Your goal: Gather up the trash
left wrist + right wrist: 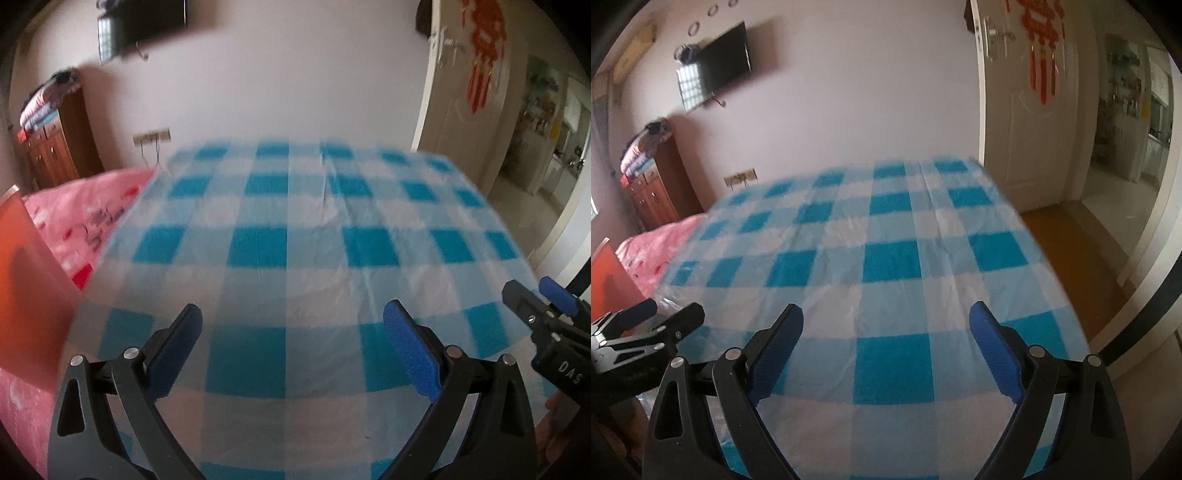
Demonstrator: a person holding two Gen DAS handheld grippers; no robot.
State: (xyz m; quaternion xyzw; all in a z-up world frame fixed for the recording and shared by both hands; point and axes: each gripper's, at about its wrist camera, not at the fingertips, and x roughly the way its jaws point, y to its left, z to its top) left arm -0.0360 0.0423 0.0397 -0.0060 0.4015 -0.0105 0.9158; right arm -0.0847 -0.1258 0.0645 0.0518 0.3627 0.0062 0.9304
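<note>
A table covered by a blue-and-white checked plastic cloth [295, 236] fills both views; it also shows in the right wrist view [886, 258]. No trash shows on it. My left gripper [291, 321] is open and empty above the near part of the cloth. My right gripper [886, 321] is open and empty, also above the near part. The right gripper shows at the right edge of the left wrist view [535, 299], and the left gripper at the left edge of the right wrist view [665, 314].
An orange box [26, 288] stands at the left by a pink bedspread [88, 206]. A wooden cabinet [653, 188] and a wall television [724, 59] are at the back left. An open white door [1034, 110] and doorway are on the right.
</note>
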